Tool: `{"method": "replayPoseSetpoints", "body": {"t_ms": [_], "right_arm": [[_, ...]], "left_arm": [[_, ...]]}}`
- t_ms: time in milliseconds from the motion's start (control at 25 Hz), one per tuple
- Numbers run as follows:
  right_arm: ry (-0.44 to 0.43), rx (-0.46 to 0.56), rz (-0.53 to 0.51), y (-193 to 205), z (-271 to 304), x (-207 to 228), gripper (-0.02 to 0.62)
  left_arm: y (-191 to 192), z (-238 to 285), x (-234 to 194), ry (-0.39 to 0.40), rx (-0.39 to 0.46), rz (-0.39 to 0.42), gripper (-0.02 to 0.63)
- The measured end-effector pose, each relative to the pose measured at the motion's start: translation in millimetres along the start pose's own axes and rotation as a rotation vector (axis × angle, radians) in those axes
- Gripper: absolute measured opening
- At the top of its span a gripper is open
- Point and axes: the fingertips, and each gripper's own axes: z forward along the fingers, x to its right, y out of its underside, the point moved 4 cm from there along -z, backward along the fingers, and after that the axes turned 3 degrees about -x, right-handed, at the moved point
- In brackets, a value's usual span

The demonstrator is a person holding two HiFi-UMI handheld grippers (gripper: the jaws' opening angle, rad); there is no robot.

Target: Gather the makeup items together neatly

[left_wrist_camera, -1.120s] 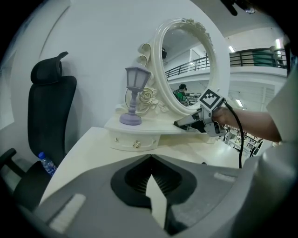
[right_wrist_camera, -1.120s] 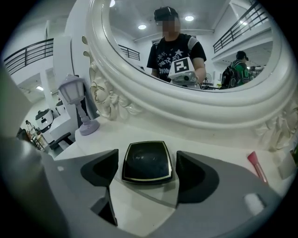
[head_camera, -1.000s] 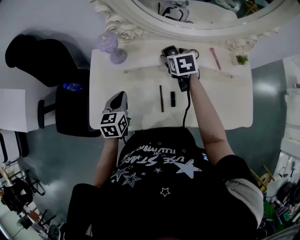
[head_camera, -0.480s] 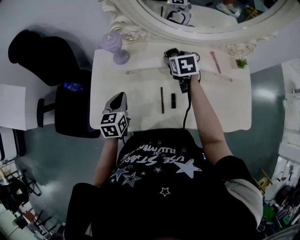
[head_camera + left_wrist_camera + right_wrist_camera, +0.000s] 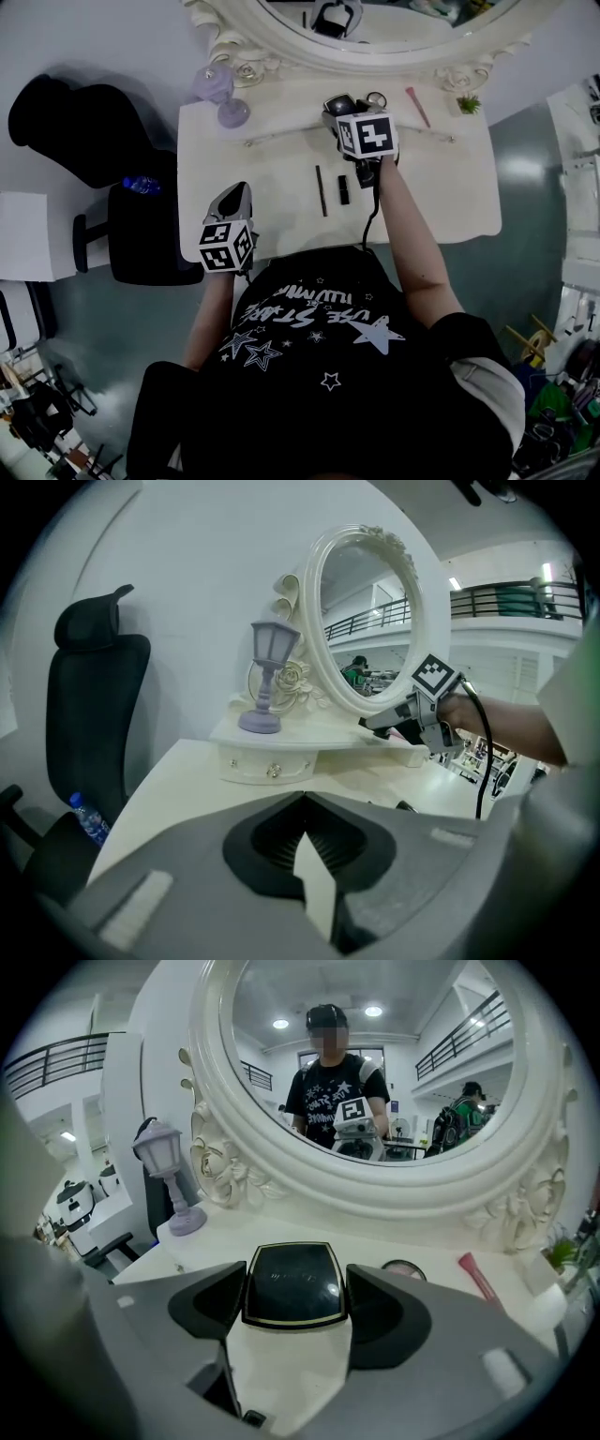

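Note:
My right gripper (image 5: 339, 105) is over the raised back shelf of the white vanity table (image 5: 281, 220), shut on a square black compact (image 5: 293, 1283) with a gold rim. Just past it on the shelf lie a small round compact (image 5: 404, 1268) and a pink tube (image 5: 478, 1277). On the lower tabletop a thin black pencil (image 5: 320, 190) and a short black lipstick (image 5: 344, 190) lie side by side. My left gripper (image 5: 238, 199) hangs at the table's front left edge, shut with nothing in it, far from all the items.
A lilac lantern lamp (image 5: 221, 94) stands at the shelf's left end, a tiny green plant (image 5: 468, 103) at its right end. The ornate oval mirror (image 5: 375, 1072) rises behind. A black office chair (image 5: 141, 225) with a water bottle (image 5: 141, 184) stands left of the table.
The head view has shifted slightly. My right gripper stays over the shelf with the black compact; my left gripper has not moved.

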Motion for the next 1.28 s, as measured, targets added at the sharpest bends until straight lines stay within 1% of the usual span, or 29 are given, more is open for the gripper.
{"method": "replayPoseSetpoints", "body": {"t_ms": [160, 520, 680, 960, 1280], "right_arm": [[0.034, 0.008, 0.037, 19, -19, 2, 0.360], [0.132, 0.000, 0.135, 81, -61, 8, 0.360], [0.165, -0.019, 0.175, 110, -73, 7, 0.360], [0.205, -0.083, 0.211, 153, -73, 0, 0.360], [0.246, -0.104, 0.267, 179, -62, 10, 0.360]], "left_arm": [[1, 3, 4, 0.050, -0.011, 0.029, 0.002], [11, 4, 26, 0.179, -0.039, 0.093, 0.002], [18, -1, 32, 0.220, -0.059, 0.116, 0.002], [31, -9, 30, 0.254, -0.101, 0.149, 0.002], [37, -7, 24, 0.259, -0.128, 0.157, 0.002]]}}
